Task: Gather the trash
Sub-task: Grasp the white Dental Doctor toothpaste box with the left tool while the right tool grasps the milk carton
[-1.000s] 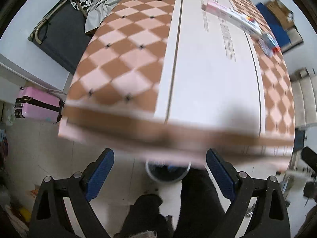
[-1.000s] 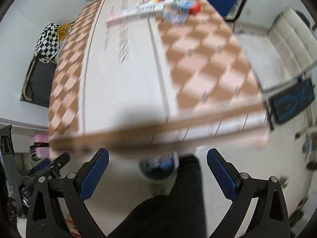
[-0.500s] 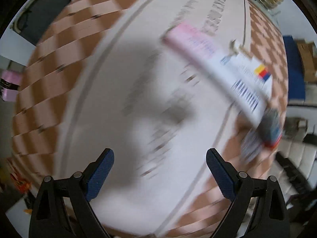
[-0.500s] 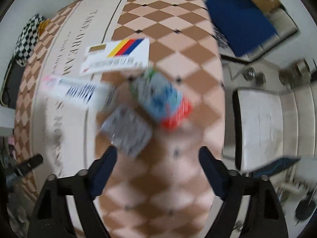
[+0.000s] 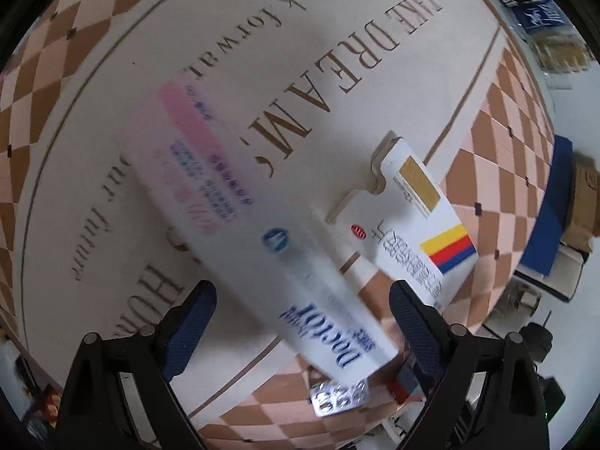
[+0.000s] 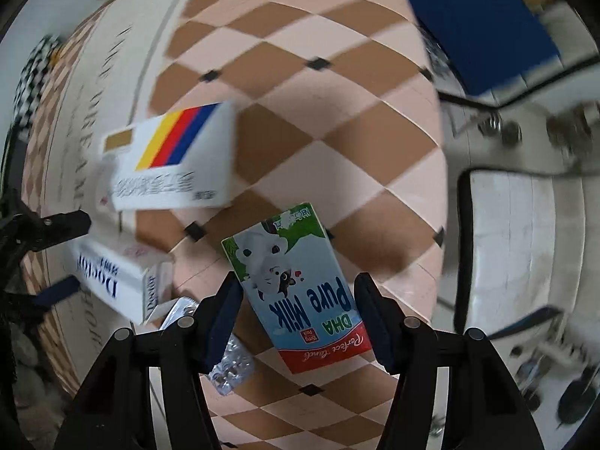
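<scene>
A long white and pink box (image 5: 262, 225) lies on the table, its near end between the open fingers of my left gripper (image 5: 302, 332). A white box with yellow, red and blue stripes (image 5: 420, 221) lies just right of it. A silver blister pack (image 5: 339, 397) lies under the long box's near end. In the right wrist view, a blue milk carton (image 6: 300, 288) lies flat between the open fingers of my right gripper (image 6: 298, 320), not clamped. The striped box (image 6: 176, 161), the long box (image 6: 120, 285) and the blister pack (image 6: 228, 360) lie to its left.
The table carries a checkered cloth with a cream lettered centre strip (image 5: 300, 56). Its edge runs close on the right, with a blue mat (image 6: 476, 22) and a white chair (image 6: 517, 232) beyond. My left gripper (image 6: 41, 232) shows at the far left of the right wrist view.
Both grippers have moved forward from the table's near edge over the table, down to the trash. The left now straddles the long box, the right straddles the milk carton.
</scene>
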Tool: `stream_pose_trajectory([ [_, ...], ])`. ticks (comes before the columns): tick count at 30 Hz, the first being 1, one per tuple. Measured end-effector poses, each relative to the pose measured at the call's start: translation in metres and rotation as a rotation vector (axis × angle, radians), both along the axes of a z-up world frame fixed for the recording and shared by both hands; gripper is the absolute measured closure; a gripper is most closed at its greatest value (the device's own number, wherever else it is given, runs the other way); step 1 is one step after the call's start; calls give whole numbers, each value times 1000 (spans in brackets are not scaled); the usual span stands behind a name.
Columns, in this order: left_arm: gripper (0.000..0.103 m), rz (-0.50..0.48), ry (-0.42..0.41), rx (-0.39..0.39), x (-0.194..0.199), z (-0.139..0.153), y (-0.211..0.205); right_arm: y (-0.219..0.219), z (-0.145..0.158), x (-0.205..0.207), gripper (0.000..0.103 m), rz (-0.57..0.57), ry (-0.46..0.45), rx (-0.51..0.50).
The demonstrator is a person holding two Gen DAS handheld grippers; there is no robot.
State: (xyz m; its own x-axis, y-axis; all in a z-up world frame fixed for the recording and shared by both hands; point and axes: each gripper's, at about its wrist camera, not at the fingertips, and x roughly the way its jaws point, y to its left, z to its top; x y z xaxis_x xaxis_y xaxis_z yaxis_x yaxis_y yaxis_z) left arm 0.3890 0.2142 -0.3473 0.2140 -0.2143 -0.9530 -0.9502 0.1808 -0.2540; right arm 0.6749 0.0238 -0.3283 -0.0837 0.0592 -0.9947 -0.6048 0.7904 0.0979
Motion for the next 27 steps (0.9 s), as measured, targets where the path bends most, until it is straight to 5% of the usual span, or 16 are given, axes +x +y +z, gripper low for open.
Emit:
stream_pose_trajectory([
  [3, 43, -80, 18, 57, -2, 7, -8, -4, -1, 2, 40, 1, 5, -12],
  [8, 51, -457, 81, 229, -10, 22, -36, -19, -7, -14, 41, -6, 94, -21],
  [10, 52, -526, 103, 234, -23, 18, -42, -19, -11, -22, 40, 5, 104, -30],
  [14, 51, -476, 117, 137, -40, -9, -44, -20, -19, -27, 39, 22, 83, -61],
  [20, 52, -394, 93, 191, -51, -2, -47, -22, -21, -37, 39, 42, 49, -78],
  [27, 59, -431, 102, 256, -40, 0, -50, -20, -16, -52, 44, 85, -19, -97],
])
